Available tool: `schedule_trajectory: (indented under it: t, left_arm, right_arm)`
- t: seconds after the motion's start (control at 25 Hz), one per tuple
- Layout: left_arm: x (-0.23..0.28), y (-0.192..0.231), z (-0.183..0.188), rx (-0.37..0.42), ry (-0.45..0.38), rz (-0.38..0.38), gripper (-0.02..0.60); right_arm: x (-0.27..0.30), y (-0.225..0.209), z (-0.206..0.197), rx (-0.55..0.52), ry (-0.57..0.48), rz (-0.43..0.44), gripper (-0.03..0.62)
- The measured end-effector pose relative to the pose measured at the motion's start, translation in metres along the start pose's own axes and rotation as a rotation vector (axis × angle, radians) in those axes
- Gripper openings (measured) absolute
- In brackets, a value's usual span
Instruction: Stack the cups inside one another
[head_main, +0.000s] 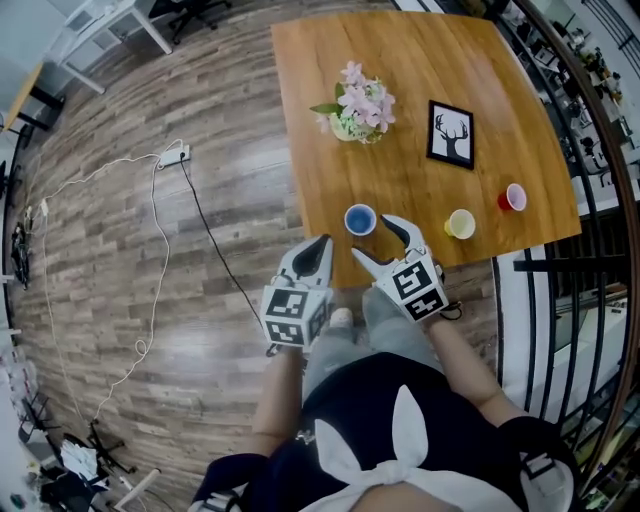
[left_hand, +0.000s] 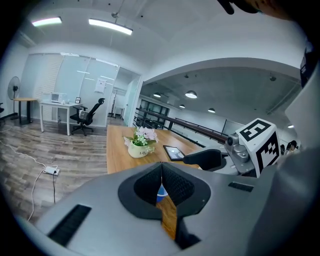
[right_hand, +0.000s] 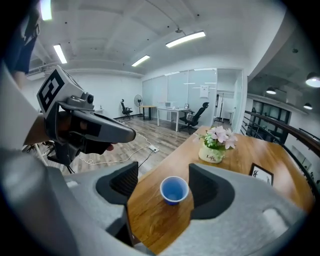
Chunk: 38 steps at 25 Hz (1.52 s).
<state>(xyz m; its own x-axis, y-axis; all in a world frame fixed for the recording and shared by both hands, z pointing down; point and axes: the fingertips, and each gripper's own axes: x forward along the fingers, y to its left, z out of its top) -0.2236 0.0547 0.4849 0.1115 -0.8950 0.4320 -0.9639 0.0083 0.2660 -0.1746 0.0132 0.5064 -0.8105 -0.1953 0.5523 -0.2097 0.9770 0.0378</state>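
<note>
On table (head_main: 500, 80), three separate cups (head_main: 360, 219) (head_main: 460, 223) (head_main: 513, 197)

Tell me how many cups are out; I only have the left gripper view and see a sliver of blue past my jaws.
Observer: Three upright on the table, each apart: a blue cup, a yellow cup and a red cup.
Operator: Is the right gripper on one?
Observer: No. The right gripper has its jaws open; the blue cup stands ahead of the gap, untouched.
Operator: Which is nearest the blue?
Observer: The yellow cup; the red cup sits beyond it, farther right in the head view.
</note>
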Motion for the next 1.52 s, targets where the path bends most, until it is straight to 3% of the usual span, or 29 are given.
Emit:
schedule_trajectory:
  t: [0.64,1.52]
  left_arm:
    - [0.024,0.018,-0.024,-0.041,0.059,0.075,0.018]
    - [0.047,0.027,-0.058,-0.075,0.160,0.059,0.018]
  right_arm:
    - [0.050,-0.022,-0.047,0.021,0.135,0.081,0.320]
    - [0.096,-0.033,-0.088,-0.002,0.269,0.093,0.344]
